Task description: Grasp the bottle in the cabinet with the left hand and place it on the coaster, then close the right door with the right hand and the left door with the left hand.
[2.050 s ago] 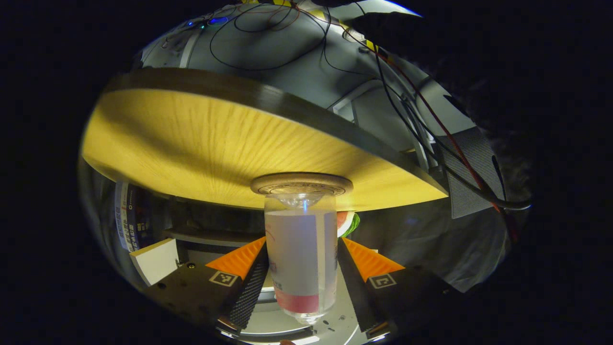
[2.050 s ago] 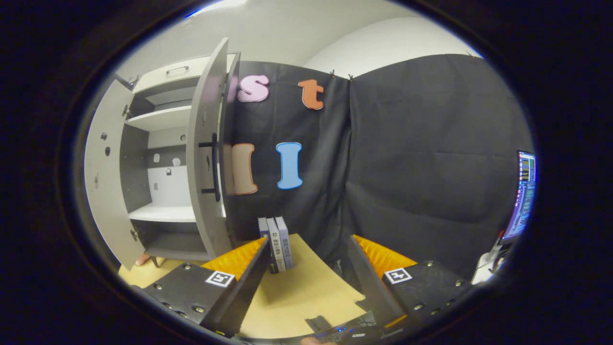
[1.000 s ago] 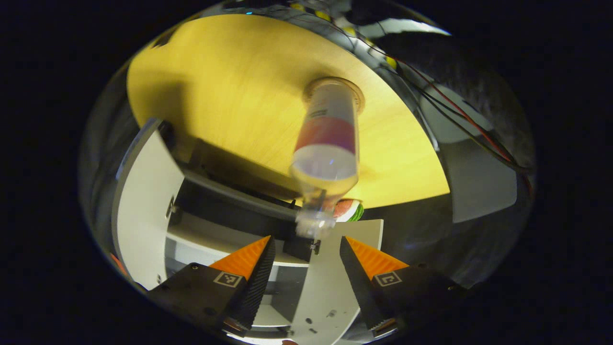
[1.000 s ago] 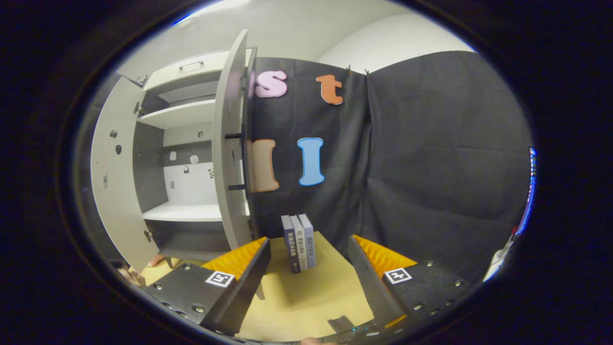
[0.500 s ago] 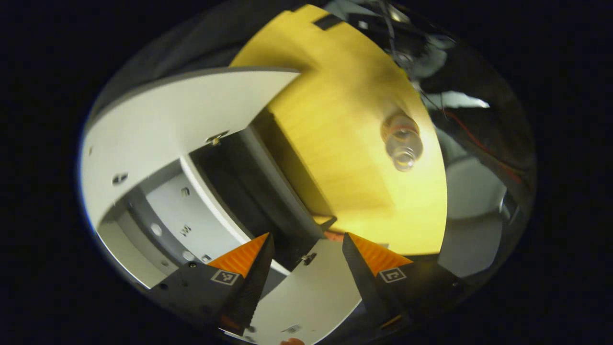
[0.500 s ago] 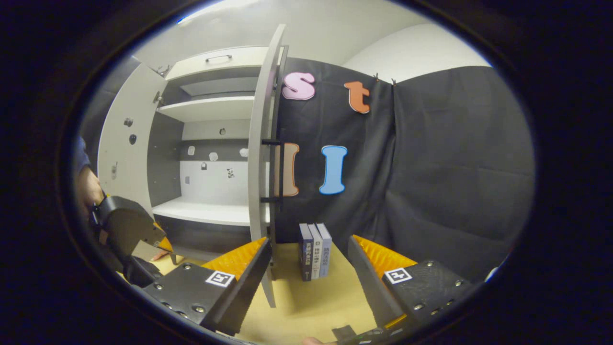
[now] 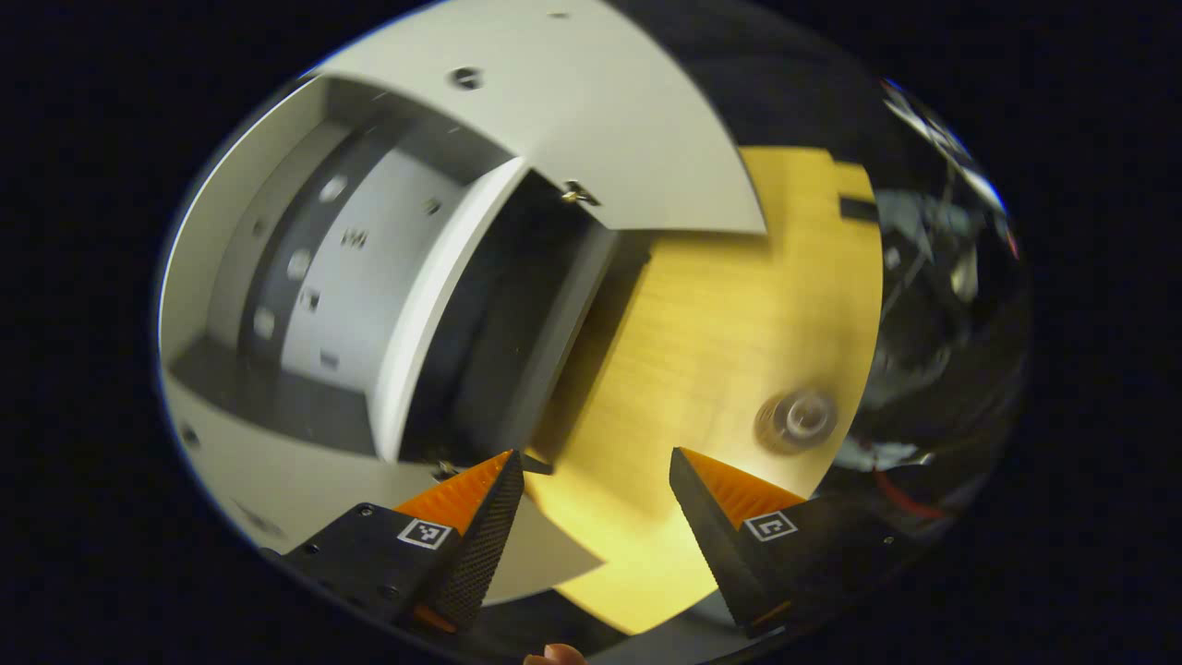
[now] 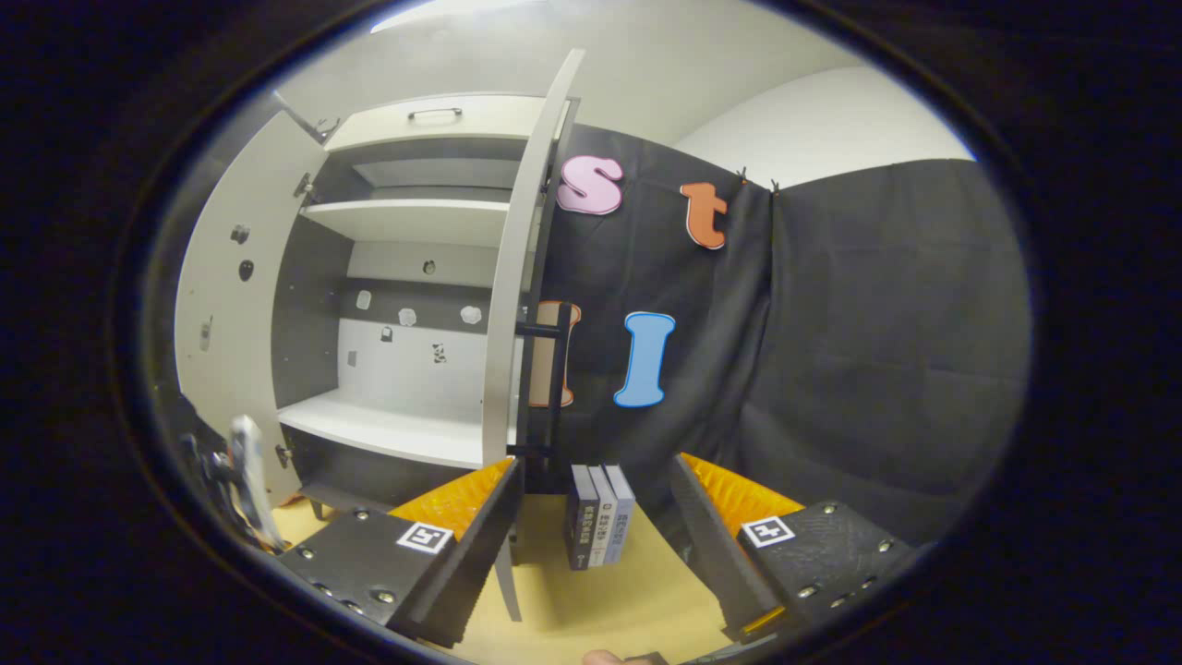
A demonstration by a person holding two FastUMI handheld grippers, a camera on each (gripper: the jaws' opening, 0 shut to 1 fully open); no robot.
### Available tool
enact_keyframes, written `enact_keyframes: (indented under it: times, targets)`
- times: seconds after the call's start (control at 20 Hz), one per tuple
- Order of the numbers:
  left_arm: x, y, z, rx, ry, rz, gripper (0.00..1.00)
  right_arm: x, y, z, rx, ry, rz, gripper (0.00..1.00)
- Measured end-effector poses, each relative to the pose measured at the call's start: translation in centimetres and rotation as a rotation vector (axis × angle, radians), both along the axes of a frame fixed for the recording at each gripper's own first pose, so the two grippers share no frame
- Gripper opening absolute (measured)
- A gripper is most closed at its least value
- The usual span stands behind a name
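Standing on its coaster [image 7: 785, 427], the bottle [image 7: 800, 417] was seen cap-on from above in the left gripper view, out on the wooden table [image 7: 702, 332] and just beyond the right-hand finger of the left gripper [image 7: 591, 494]. Left gripper's jaws were spread wide with nothing between them. First step judged done; doors next.

Both doors of the cabinet [image 8: 406, 277] stood open. In the right gripper view the right door [image 8: 522, 277] was edge-on, its long axis vertical, its bar handle [image 8: 552, 388] on the face turned away from the shelves. The door's lower edge lay just beyond the left-hand finger of the right gripper [image 8: 596, 513], jaws wide apart and empty. So the door stood up and to the left of those jaws, near; the right hand was clearly the nearer one. Push should swing it leftward toward the shelves. Left door [image 8: 231, 305] was farther off at the view's left. Three books [image 8: 598, 515] stood on the table beside the door's foot.
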State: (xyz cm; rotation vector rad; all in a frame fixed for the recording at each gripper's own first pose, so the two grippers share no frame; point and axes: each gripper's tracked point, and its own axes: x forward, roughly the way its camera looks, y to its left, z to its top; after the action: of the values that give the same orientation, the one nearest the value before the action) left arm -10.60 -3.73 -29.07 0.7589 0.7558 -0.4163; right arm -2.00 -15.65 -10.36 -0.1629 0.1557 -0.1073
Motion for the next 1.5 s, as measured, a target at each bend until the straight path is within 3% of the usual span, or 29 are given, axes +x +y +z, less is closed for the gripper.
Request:
enact_keyframes:
  times: [0.15,0.2,0.3,0.4,0.45,0.55,0.8,0.85,0.95,1.0,1.5]
  targets:
    - [0.4,-0.7,1.8,-0.256,-0.106,0.184,0.99,0.8,0.7,0.0,-0.006,0.01,-0.008,0.94]
    - [0.8,-0.4,2.3,-0.317,-0.145,0.234,0.99,0.9,0.8,0.1,-0.008,0.008,-0.015,0.98]
    - [1.1,-0.2,3.7,-0.407,-0.208,0.291,0.99,1.0,0.4,0.3,-0.009,0.0,-0.043,0.94]
    - [1.7,0.1,5.3,-0.458,-0.261,0.326,0.99,1.3,-0.1,0.8,-0.003,-0.013,-0.074,0.98]
    - [2.0,-0.1,6.3,-0.483,-0.287,0.335,0.99,1.4,-0.3,0.8,0.003,-0.015,-0.085,0.94]
    - [2.3,-0.3,8.5,-0.526,-0.334,0.348,0.99,1.6,-0.2,0.8,0.012,-0.014,-0.09,0.94]
    - [3.1,2.1,12.8,-0.643,-0.434,0.467,0.99,2.0,0.5,1.9,-0.016,-0.036,-0.071,0.98]
    - [3.2,2.9,13.7,-0.654,-0.457,0.49,0.99,2.0,0.7,1.9,-0.024,-0.034,-0.064,0.93]
    - [3.0,4.4,16.3,-0.668,-0.526,0.531,0.99,2.2,1.4,2.0,-0.025,-0.031,-0.055,0.97]
    - [3.0,5.1,17.3,-0.678,-0.555,0.551,0.99,2.2,1.8,2.0,-0.021,-0.032,-0.045,0.93]
    - [0.8,10.6,20.6,-0.737,-0.671,0.697,0.94,3.1,12.5,2.0,0.115,-0.008,0.184,0.97]
